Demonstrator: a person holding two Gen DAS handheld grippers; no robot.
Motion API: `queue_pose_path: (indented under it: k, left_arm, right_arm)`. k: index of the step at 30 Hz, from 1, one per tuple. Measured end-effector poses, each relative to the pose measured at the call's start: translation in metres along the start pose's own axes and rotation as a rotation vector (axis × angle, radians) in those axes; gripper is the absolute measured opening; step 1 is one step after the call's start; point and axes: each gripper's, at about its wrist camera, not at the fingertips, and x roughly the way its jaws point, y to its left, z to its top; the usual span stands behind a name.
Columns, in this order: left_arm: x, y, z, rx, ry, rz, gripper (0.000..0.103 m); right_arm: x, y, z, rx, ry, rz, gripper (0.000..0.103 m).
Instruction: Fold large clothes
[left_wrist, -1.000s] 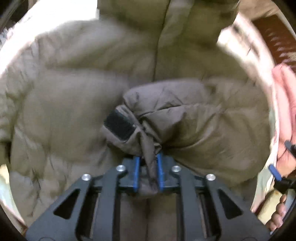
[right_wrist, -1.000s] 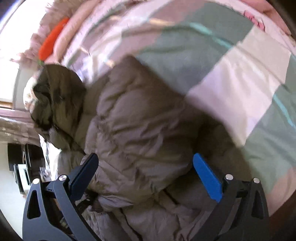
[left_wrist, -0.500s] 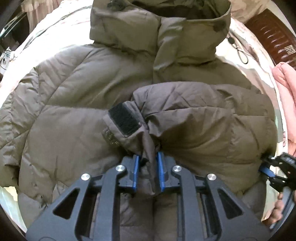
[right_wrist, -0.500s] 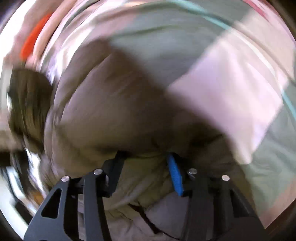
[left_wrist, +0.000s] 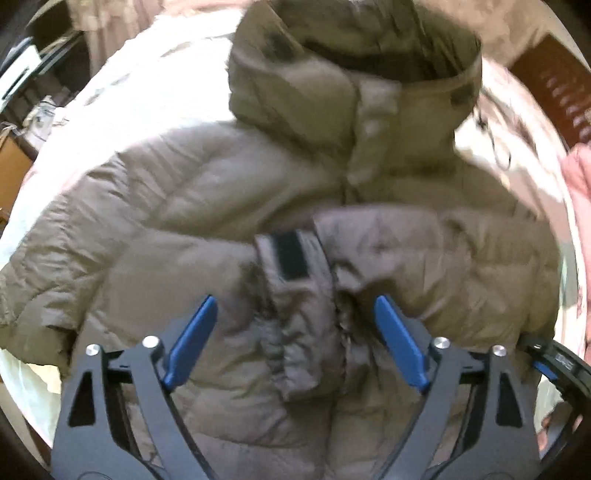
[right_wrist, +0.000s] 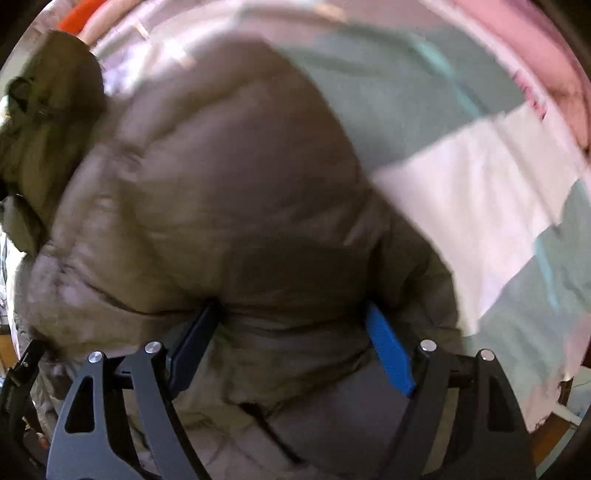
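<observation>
Garment: a large olive-brown puffer jacket (left_wrist: 207, 206) lies front-up on a bed, collar and hood (left_wrist: 354, 55) at the far end from the left wrist camera.
Sleeve: one sleeve (left_wrist: 436, 258) is folded across the chest from the right of the left wrist view; its cuff (left_wrist: 295, 295), bearing a black fastening patch (left_wrist: 291, 254), rests at the middle of the jacket front.
Left claw: the left claw (left_wrist: 295, 339) is spread wide, blue pads on either side of the cuff and apart from it; it holds nothing.
Right claw: the right claw (right_wrist: 291, 339) is wide open at the jacket's (right_wrist: 221, 192) side, and the padded bulk bulges between the two fingers. The blue pad (right_wrist: 388, 354) lies against the fabric; whether the darker pad on the other side touches it cannot be told. Nothing is clamped.
Right claw, second sighting: part of the right claw's frame (left_wrist: 550, 362) shows at the right margin of the left wrist view, at the jacket's edge.
Bedding: a quilt (right_wrist: 461, 192) in pale green, white and pink blocks lies under and beyond the jacket; a pink fabric (left_wrist: 576, 177) sits at the right edge of the left view.
Image quality: both views are blurred; fine detail is not legible.
</observation>
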Motion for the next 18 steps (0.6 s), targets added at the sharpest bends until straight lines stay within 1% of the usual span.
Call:
queue_pose_path:
  k: [1, 2, 3, 4, 5, 6, 7, 8, 9, 10, 11, 12, 13, 14, 15, 16, 17, 18]
  left_arm:
    - [-0.005, 0.002, 0.002, -0.008, -0.019, 0.006, 0.094]
    - [-0.008, 0.002, 0.004, -0.013, -0.034, 0.011, 0.095]
    - [-0.008, 0.003, 0.005, -0.013, -0.036, 0.011, 0.095]
    - [-0.004, 0.002, 0.005, -0.004, -0.024, 0.008, 0.095]
    - [0.000, -0.001, 0.004, 0.005, -0.012, 0.010, 0.095]
    - [0.008, -0.005, 0.002, 0.024, 0.014, 0.020, 0.095]
    - [0.013, -0.005, -0.003, 0.041, 0.034, 0.032, 0.095]
    - [0.024, -0.008, -0.007, 0.068, 0.070, 0.048, 0.095]
    - [0.037, -0.009, -0.013, 0.088, 0.116, 0.053, 0.095]
    - [0.050, -0.011, -0.018, 0.092, 0.167, 0.054, 0.091]
    - [0.060, -0.009, -0.021, 0.087, 0.205, 0.048, 0.089]
    - [0.065, -0.007, -0.023, 0.076, 0.226, 0.037, 0.087]
    - [0.065, -0.001, -0.023, 0.046, 0.230, 0.014, 0.087]
    - [0.061, 0.005, -0.020, 0.021, 0.226, -0.004, 0.086]
    - [0.053, 0.014, -0.016, -0.010, 0.218, -0.024, 0.086]
    - [0.041, 0.029, -0.011, -0.061, 0.193, -0.053, 0.086]
    - [0.027, 0.048, -0.007, -0.120, 0.162, -0.076, 0.086]
    - [0.012, 0.072, -0.003, -0.187, 0.125, -0.065, 0.088]
  right_arm:
    - [-0.016, 0.012, 0.000, -0.038, -0.071, 0.040, 0.085]
    - [-0.024, 0.022, -0.001, -0.077, -0.110, 0.051, 0.089]
    - [-0.029, 0.035, -0.003, -0.125, -0.148, 0.053, 0.098]
    - [-0.029, 0.046, -0.007, -0.175, -0.171, 0.048, 0.101]
    - [-0.023, 0.054, -0.009, -0.223, -0.167, 0.030, 0.101]
    - [-0.009, 0.061, -0.010, -0.262, -0.131, -0.010, 0.101]
    - [0.009, 0.066, -0.009, -0.285, -0.083, -0.059, 0.101]
    - [0.028, 0.067, -0.013, -0.297, -0.034, -0.102, 0.101]
    - [0.048, 0.066, -0.014, -0.302, 0.024, -0.126, 0.102]
    - [0.059, 0.069, -0.016, -0.296, 0.034, -0.118, 0.102]
    - [0.063, 0.068, -0.016, -0.292, 0.018, -0.111, 0.102]
    - [0.063, 0.070, -0.013, -0.301, 0.027, -0.115, 0.102]
    - [0.061, 0.073, -0.009, -0.305, 0.045, -0.121, 0.102]
    - [0.055, 0.074, -0.008, -0.300, 0.045, -0.119, 0.102]
    - [0.046, 0.077, -0.007, -0.288, 0.020, -0.103, 0.102]
    - [0.034, 0.077, -0.005, -0.269, -0.022, -0.078, 0.102]
    - [0.026, 0.080, -0.006, -0.255, -0.038, -0.063, 0.102]
    - [0.019, 0.082, -0.004, -0.238, -0.042, -0.046, 0.102]
